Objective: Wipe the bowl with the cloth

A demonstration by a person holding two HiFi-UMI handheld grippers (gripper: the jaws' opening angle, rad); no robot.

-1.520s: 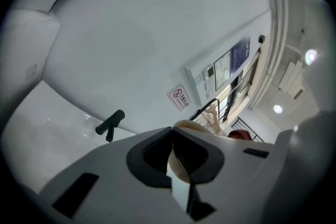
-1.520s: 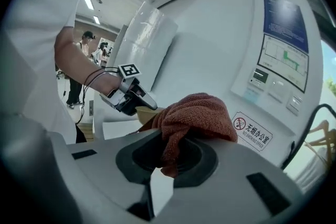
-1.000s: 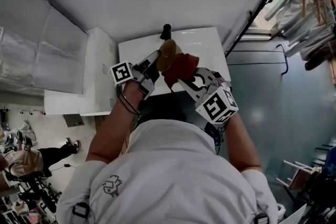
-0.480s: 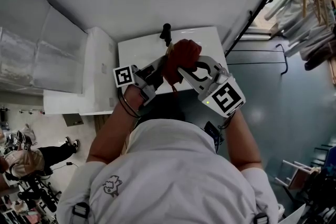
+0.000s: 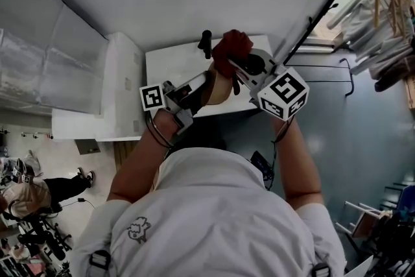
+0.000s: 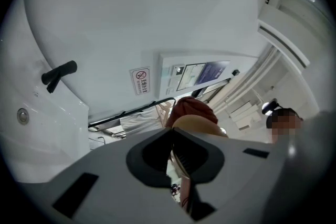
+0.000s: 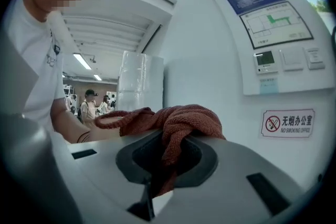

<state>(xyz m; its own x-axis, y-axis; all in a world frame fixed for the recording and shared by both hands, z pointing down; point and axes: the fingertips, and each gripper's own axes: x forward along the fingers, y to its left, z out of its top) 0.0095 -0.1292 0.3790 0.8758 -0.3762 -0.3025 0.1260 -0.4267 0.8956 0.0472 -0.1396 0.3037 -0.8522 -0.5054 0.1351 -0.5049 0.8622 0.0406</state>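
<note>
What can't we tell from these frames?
- Bowl inside: head view, covered by the cloth and right gripper; left gripper view shows only a sliver.
- Whether cloth touches bowl: contact spot hidden in every view.
- Wall notice print: too small to read in any view.

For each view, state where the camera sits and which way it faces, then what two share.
Head view: on the person's head, facing steeply down; shoulders, forearms, left gripper and right gripper show.
Left gripper view: on the left gripper, tilted up at the wall; fingers pinch the bowl.
Right gripper view: on the right gripper, facing the wall; fingers clamp the cloth, forearm at left.
Shared: all see the cloth.
</note>
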